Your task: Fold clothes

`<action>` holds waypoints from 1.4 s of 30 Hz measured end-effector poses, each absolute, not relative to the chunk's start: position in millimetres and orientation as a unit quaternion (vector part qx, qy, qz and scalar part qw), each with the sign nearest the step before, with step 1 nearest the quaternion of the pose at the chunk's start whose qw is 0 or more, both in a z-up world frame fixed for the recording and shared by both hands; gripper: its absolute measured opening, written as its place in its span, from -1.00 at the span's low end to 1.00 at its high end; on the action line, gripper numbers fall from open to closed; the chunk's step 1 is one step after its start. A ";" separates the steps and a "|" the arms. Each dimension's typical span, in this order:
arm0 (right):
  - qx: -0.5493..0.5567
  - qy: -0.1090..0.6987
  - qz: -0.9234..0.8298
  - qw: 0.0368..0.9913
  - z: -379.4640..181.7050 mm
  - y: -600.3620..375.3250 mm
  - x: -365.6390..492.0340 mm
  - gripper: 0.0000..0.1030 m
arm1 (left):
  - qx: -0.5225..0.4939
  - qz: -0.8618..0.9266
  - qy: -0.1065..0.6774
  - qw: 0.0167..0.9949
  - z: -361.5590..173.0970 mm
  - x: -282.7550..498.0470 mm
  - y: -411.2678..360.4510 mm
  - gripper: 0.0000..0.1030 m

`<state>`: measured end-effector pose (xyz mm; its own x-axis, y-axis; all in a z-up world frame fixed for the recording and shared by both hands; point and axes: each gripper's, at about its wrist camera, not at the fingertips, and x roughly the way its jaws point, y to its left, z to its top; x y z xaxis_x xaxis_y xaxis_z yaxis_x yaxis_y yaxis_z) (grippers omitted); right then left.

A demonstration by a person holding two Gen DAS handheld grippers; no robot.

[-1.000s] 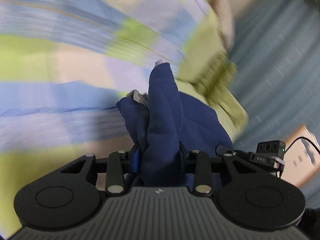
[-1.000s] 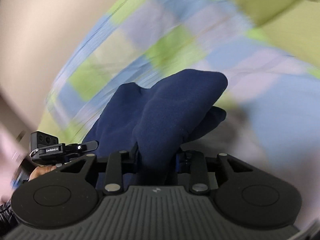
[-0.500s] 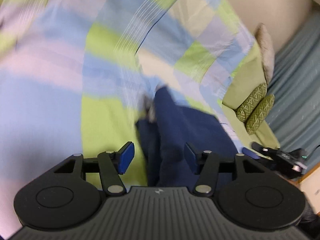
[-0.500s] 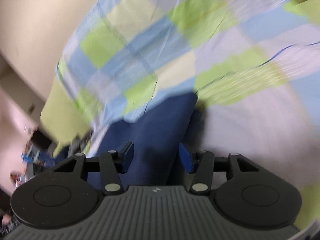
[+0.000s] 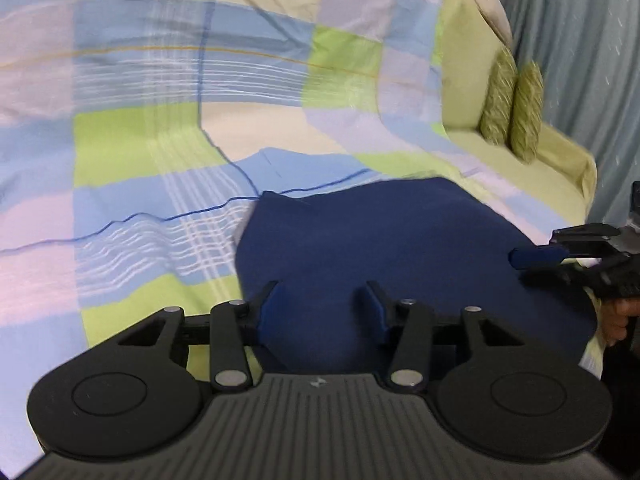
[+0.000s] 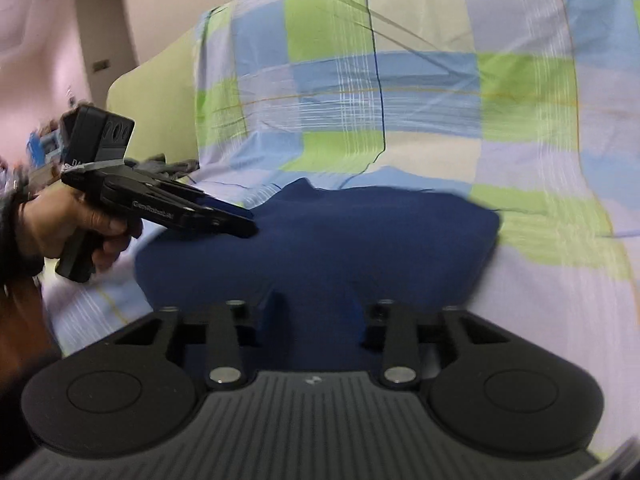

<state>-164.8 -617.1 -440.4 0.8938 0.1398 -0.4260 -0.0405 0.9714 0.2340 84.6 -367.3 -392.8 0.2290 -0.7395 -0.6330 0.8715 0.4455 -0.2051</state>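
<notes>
A dark navy garment (image 5: pixel 400 240) lies flat in a folded block on the checked bedsheet (image 5: pixel 180 120); it also shows in the right wrist view (image 6: pixel 320 240). My left gripper (image 5: pixel 322 312) is open and empty, hovering over the garment's near edge. My right gripper (image 6: pixel 316 316) is open and empty over the garment's near edge too. The right gripper's blue-tipped fingers (image 5: pixel 536 258) show at the right in the left wrist view. The left gripper (image 6: pixel 240 226), held in a hand, reaches over the garment's left side in the right wrist view.
The checked sheet (image 6: pixel 400 80) in blue, green and lilac covers a pale green bed. Two green patterned cushions (image 5: pixel 512 108) stand at the far right edge. A blue-grey curtain (image 5: pixel 580 40) hangs behind them. A beige wall (image 6: pixel 160 8) is at the far left.
Both grippers have let go of the navy garment and opened. The garment, held bunched up a second ago, now lies flat on the sheet. Both grippers have pulled back slightly.
</notes>
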 end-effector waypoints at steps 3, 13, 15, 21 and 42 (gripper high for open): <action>0.106 0.223 0.022 0.969 -436.1 -641.8 -151.6 -0.76 | 0.114 -0.509 0.335 0.785 -395.5 83.4 -381.3 0.13; 0.124 0.243 -0.018 0.962 -450.6 -667.5 -122.8 -0.58 | 0.123 -0.479 0.350 0.795 -397.0 93.8 -391.6 0.33; 0.118 0.244 -0.035 0.962 -446.7 -662.8 -125.6 -0.56 | 0.143 -0.462 0.329 0.811 -384.0 84.8 -386.8 0.22; 0.090 0.208 -0.044 0.973 -405.6 -606.7 -172.7 -0.48 | 0.178 -0.468 0.267 0.823 -351.0 28.5 -360.3 0.16; -0.027 0.312 -0.014 0.950 -411.1 -504.8 -227.6 -0.14 | 0.278 -0.421 0.272 0.819 -342.0 -41.3 -338.2 0.24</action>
<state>-227.6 -504.8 -411.1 0.8055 -0.0428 -0.5911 0.0090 0.9982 -0.0601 -41.3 -338.2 -342.0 0.4969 -0.5390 -0.6801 0.8417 0.4900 0.2267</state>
